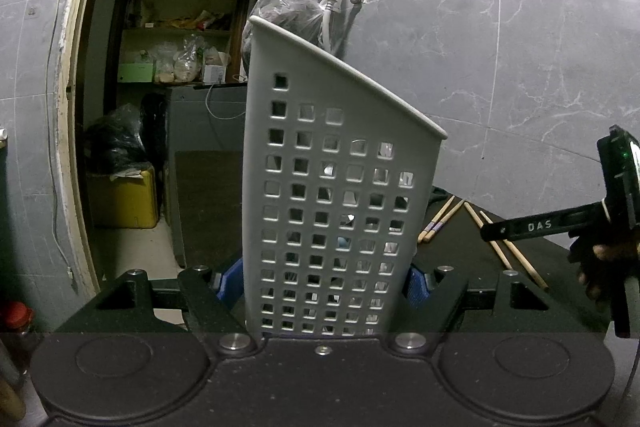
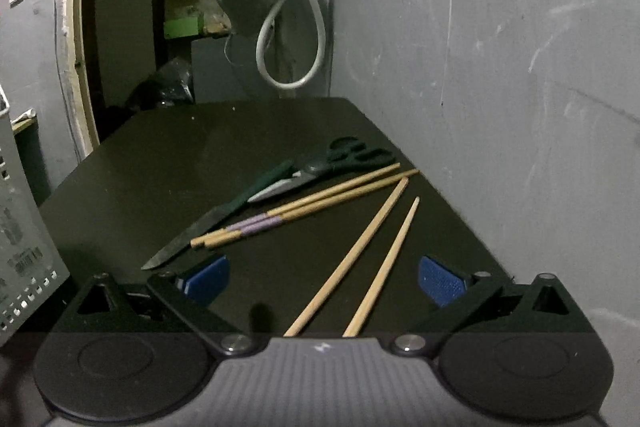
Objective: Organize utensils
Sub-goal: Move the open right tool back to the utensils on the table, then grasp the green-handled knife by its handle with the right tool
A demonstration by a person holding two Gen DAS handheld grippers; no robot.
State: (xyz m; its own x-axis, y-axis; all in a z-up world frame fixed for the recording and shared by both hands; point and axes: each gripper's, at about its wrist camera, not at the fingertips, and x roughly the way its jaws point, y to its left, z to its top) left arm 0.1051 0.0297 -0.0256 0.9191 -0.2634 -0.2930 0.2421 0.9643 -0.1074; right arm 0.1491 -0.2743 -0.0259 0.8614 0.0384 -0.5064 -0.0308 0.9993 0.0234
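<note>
The right gripper (image 2: 324, 281) is hanging wide open over two plain chopsticks (image 2: 362, 259) on the dark table (image 2: 160, 155) — closing squarely across both should lift them cleanly, while the left gripper (image 1: 322, 281) is clamping the gray utensil holder (image 1: 332, 187) upright nearby

The dark table (image 2: 280, 131) carries a knife (image 2: 208, 223), scissors (image 2: 320, 169) and four chopsticks (image 2: 348, 259).
</note>
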